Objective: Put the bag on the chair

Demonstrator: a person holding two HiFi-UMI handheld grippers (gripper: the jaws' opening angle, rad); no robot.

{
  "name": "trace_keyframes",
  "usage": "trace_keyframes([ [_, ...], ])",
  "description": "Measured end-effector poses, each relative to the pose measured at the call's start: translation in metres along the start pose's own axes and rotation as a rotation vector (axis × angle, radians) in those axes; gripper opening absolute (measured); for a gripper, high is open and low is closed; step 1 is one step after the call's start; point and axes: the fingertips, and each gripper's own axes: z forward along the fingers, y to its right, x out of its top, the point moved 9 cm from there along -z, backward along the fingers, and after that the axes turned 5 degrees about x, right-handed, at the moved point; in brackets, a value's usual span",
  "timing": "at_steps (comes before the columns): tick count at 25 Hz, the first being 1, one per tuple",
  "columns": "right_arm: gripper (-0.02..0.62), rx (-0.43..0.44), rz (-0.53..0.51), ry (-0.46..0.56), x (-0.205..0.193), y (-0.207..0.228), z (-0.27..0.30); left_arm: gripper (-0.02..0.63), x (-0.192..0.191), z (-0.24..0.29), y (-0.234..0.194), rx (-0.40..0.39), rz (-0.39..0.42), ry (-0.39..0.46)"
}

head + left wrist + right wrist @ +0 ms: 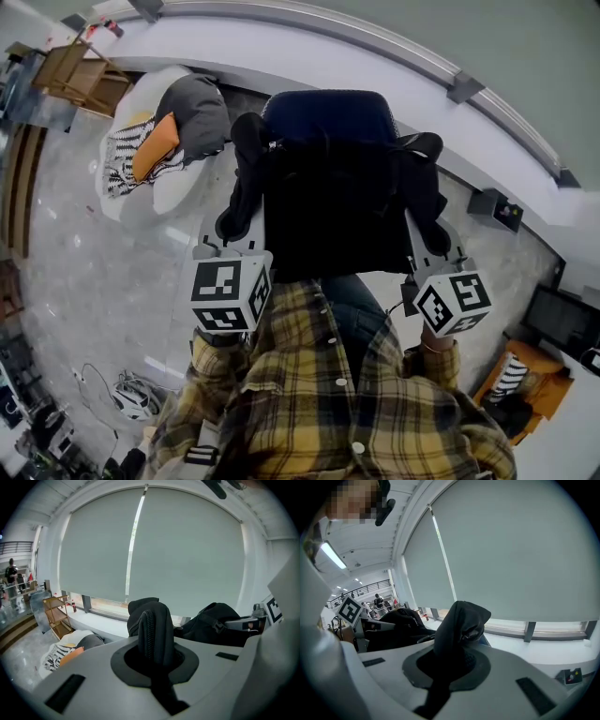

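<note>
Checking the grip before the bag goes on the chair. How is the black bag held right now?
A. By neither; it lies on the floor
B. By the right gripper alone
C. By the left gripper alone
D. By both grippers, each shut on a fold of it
D: the left gripper and the right gripper each have their jaws clamped on black fabric of the bag, which spans between them.

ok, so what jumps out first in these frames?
The black bag fills the middle of the head view. The left gripper and the right gripper are each shut on a fold of its fabric, one at either side. Just beyond it the top of the blue chair shows. At upper left, a white floor seat carries an orange cushion.
</note>
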Motion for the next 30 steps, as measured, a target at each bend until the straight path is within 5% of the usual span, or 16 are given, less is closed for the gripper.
trace_keyframes([
  [11, 0.028, 0.014, 0.019, -0.074, -0.028, 0.015, 0.018, 0.032, -0.025, 0.022, 0.003, 0.003, 0.001, -0.064],
  [30, 0.028, -0.001, 0.088, -0.236, -0.141, 0.059, 0.095, 0.032, -0.134, 0.121, 0.0, 0.05, -0.035, -0.227],
])
